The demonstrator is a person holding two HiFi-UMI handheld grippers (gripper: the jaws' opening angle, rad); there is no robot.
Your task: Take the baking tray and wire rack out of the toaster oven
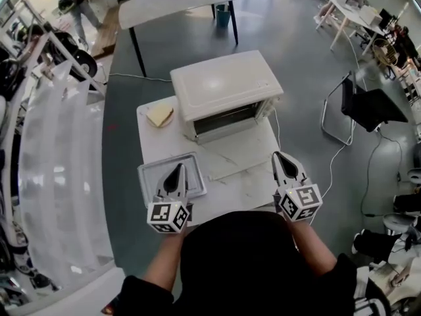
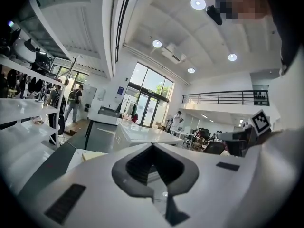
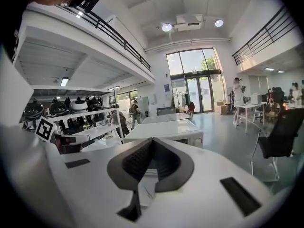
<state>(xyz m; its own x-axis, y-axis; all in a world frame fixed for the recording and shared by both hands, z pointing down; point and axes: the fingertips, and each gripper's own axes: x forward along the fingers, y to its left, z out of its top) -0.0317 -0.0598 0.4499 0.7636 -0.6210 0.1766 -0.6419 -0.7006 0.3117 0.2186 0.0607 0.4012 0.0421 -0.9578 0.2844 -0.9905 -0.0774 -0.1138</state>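
Note:
The white toaster oven (image 1: 223, 87) stands at the back of a small white table (image 1: 247, 188), and its glass door (image 1: 235, 153) lies folded down flat in front of it. A silver baking tray (image 1: 148, 175) rests on the table's front left corner. Whether the wire rack lies in it I cannot tell. My left gripper (image 1: 179, 168) hovers over the tray, shut and empty. My right gripper (image 1: 277, 157) is held above the table's front right, also shut with nothing in it. Both gripper views look level over the oven's top (image 2: 137, 134) (image 3: 164, 129), past shut jaws.
A slice of toast on a plate (image 1: 160, 115) lies left of the oven. A power cable (image 1: 332, 160) trails off to the right towards a black chair (image 1: 368, 107). White shelving (image 1: 56, 150) runs along the left. A larger table (image 1: 174, 5) stands behind.

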